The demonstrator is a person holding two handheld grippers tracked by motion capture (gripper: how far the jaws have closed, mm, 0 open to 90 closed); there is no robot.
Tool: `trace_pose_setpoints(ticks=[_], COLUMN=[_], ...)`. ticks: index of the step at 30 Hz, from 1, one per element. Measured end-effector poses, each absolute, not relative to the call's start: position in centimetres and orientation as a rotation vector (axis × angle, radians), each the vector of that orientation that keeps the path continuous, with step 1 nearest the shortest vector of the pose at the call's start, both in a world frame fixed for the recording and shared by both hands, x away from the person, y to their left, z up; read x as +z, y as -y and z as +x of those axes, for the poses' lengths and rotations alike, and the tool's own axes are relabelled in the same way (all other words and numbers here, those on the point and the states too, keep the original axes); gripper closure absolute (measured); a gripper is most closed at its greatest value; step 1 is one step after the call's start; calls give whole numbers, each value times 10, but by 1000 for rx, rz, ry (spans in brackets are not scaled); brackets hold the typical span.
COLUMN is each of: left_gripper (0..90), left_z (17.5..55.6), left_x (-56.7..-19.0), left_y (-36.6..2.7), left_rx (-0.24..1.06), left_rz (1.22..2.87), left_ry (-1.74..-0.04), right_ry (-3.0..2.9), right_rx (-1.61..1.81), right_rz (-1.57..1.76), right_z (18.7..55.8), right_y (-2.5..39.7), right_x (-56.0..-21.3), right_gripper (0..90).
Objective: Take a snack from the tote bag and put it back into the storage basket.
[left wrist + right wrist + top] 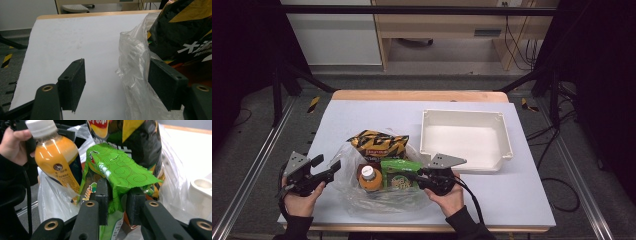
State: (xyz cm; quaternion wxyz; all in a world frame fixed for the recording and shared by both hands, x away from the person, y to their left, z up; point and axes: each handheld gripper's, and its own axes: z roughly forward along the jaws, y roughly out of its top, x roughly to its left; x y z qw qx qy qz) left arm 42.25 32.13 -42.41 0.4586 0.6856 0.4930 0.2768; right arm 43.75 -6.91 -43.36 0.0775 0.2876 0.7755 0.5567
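Right gripper view shows the right tongs point(117, 206) clamped on a crinkled green foil snack packet point(120, 170), which lies in a clear plastic bag point(343, 175) on the white counter point(512, 190), beside an orange drink bottle with a white cap point(53, 160). Left tongs point(116, 86) stand apart at the bag's edge, one pad touching the plastic

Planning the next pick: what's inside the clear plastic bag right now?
In the plastic bag: a black-yellow snack bag, an orange drink bottle and a green snack packet, pinched by the right gripper. Anything beneath them is covered.
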Motion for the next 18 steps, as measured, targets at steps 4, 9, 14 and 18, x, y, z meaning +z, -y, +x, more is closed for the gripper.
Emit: trace_pose_setpoints(ticks=[4,9,14,18], left_gripper=[298,299,298,298], left_z=[422,422,422,422], left_x=[-424,-423,-423,-423], left_y=[-322,-323,-322,-322], left_rx=[685,686,686,688], left_rz=[1684,1683,1686,1684], left_ry=[-1216,-1214,-1218,-1218], right_ry=[-2305,-2285,-2247,-2219], right_rx=[1693,1700,1736,1760], right_rz=[848,823,790,766], right_z=[436,433,429,427], right_y=[70,71,75,77], right_x=[-430,-425,-416,-409], right_gripper=[755,761,769,769])
